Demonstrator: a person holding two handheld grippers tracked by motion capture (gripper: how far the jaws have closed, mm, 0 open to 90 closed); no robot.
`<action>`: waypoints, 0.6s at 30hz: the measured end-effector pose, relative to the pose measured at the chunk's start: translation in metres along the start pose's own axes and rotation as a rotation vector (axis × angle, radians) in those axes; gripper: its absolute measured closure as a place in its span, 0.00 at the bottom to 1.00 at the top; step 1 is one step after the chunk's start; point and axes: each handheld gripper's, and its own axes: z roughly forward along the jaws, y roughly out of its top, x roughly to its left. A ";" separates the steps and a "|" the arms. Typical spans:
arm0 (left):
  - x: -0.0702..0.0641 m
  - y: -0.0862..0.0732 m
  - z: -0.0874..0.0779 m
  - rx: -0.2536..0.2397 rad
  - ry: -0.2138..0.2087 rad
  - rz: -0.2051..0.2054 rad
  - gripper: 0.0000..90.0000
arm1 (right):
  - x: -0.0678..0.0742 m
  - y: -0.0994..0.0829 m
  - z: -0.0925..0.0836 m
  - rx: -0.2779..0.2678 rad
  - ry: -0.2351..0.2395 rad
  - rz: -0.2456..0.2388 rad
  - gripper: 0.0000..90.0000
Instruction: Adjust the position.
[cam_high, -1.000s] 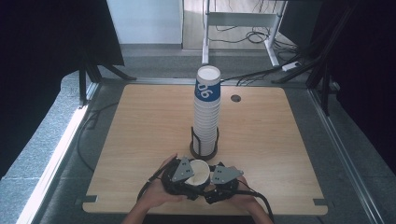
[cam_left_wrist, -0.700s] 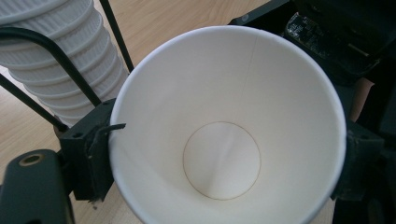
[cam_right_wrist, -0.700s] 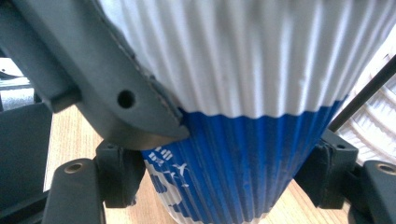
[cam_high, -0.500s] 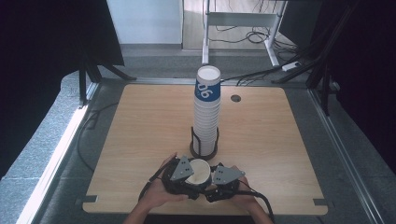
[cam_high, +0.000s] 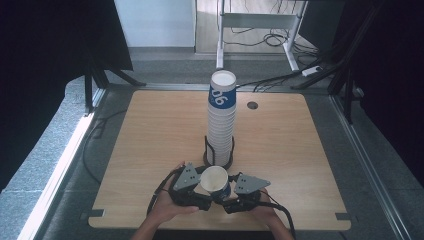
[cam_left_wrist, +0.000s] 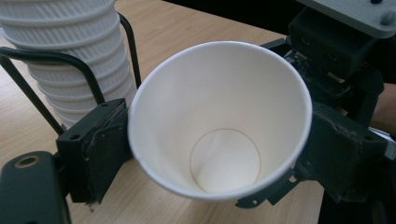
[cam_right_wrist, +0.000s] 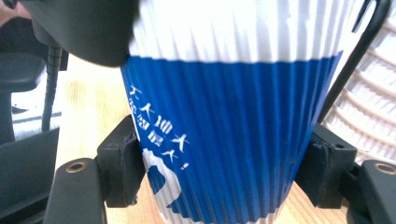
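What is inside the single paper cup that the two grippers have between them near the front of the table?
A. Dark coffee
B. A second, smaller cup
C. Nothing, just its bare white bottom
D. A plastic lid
C: the left gripper view looks straight down into the paper cup, and its white inside and round bottom are bare, with no liquid, lid or other cup in it.

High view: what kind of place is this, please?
Probably a lab or a recording workspace: a bare wooden table fenced by black curtains, loose cables on the floor behind, and a tall stack of paper cups in a wire holder.
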 end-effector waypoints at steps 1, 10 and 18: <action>0.001 0.000 -0.001 -0.011 -0.001 -0.008 0.13 | -0.001 0.000 -0.001 -0.010 0.004 0.005 0.30; 0.007 0.000 -0.009 -0.051 0.000 -0.021 0.11 | -0.006 0.001 -0.010 -0.050 -0.028 0.024 0.30; 0.015 -0.002 -0.015 -0.060 0.031 -0.034 0.15 | -0.013 0.002 -0.022 -0.101 -0.072 0.046 0.30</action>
